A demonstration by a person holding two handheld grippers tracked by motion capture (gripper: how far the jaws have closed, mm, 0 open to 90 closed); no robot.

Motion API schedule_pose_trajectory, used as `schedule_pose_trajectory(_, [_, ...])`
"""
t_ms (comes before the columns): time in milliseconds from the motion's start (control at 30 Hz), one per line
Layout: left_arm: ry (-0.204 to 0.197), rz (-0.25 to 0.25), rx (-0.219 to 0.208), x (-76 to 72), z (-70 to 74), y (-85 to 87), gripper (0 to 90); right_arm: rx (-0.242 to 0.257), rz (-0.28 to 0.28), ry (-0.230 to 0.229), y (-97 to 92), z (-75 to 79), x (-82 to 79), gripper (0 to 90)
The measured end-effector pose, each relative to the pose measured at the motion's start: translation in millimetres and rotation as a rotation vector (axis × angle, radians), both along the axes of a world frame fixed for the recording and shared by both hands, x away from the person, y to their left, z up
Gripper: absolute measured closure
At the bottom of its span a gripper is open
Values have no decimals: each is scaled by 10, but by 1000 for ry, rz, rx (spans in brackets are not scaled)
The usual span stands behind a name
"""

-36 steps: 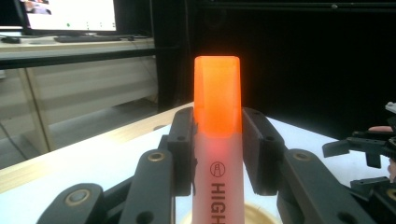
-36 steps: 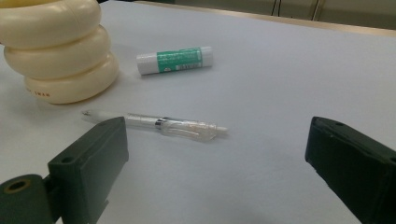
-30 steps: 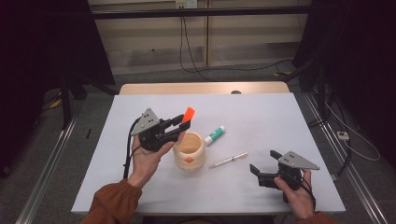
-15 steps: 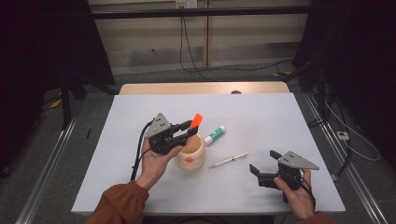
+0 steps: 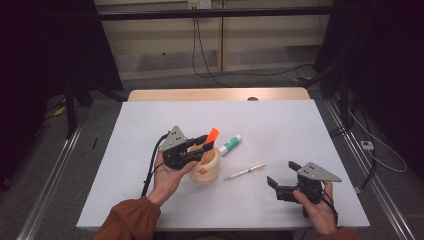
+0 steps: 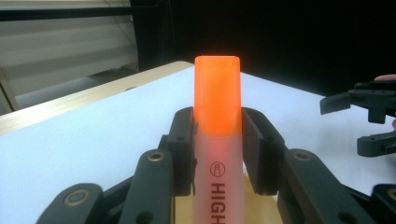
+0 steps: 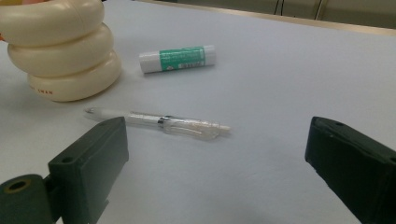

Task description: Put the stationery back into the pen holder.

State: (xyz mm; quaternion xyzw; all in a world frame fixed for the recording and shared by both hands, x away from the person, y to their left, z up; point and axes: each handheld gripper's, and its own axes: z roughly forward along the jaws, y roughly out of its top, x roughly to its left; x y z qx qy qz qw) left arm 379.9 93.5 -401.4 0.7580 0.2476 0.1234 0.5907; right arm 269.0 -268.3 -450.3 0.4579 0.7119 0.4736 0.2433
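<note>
My left gripper (image 5: 201,143) is shut on an orange-capped highlighter (image 5: 212,135), holding it tilted over the mouth of a cream ribbed pen holder (image 5: 205,167). In the left gripper view the highlighter (image 6: 218,135) stands between the two black jaws, cap end away from me. A clear pen (image 5: 245,171) lies on the white table (image 5: 280,125) right of the holder, and a green glue stick (image 5: 230,145) lies behind it. My right gripper (image 5: 282,176) rests open near the front right, with the clear pen (image 7: 159,122) on the table beyond its jaws.
The pen holder (image 7: 60,46) and the glue stick (image 7: 177,59) lie ahead of the right gripper. A wooden strip (image 5: 215,94) edges the table's far side. Cables run over the floor behind, and dark stands flank the table.
My left hand has carried the highlighter down and to the right, closer over the pen holder. The right hand has kept still.
</note>
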Motion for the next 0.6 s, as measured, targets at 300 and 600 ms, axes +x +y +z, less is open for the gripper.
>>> schedule_pose_trajectory(300, [20,-8,32,1,-15,6,669,-1,0,0,-3,0,-1,61])
schedule_pose_trajectory(600, [44,-4,53,-49,28,1,387,0,0,0,0,0,0,61])
